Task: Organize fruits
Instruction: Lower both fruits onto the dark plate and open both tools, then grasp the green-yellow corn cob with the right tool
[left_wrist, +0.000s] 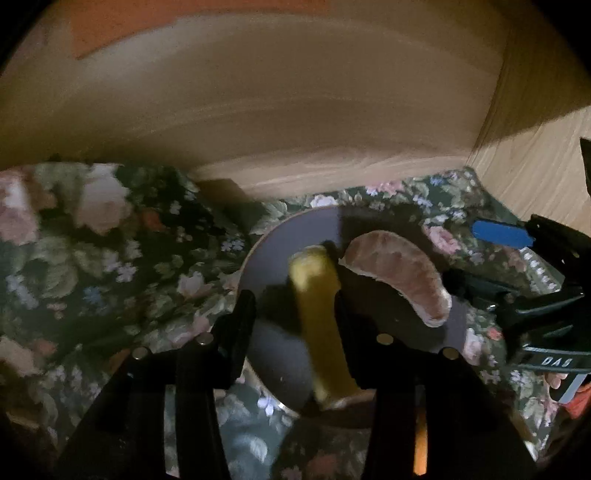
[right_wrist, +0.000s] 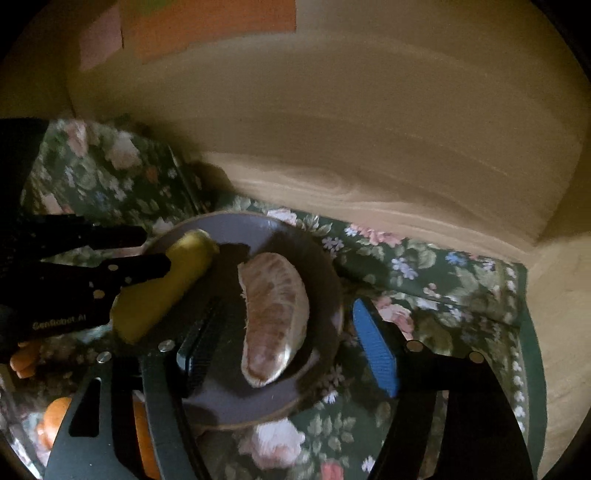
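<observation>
Curved pomelo segment (right_wrist: 275, 317) beside banana (right_wrist: 162, 288) on round plate (right_wrist: 258, 225)

Yellow banana (left_wrist: 320, 317) sits lower centre of the left wrist view, angled over the grey plate (left_wrist: 273, 240), and just right of it a peeled pinkish citrus segment (left_wrist: 402, 273) lies curved on the plate.
</observation>
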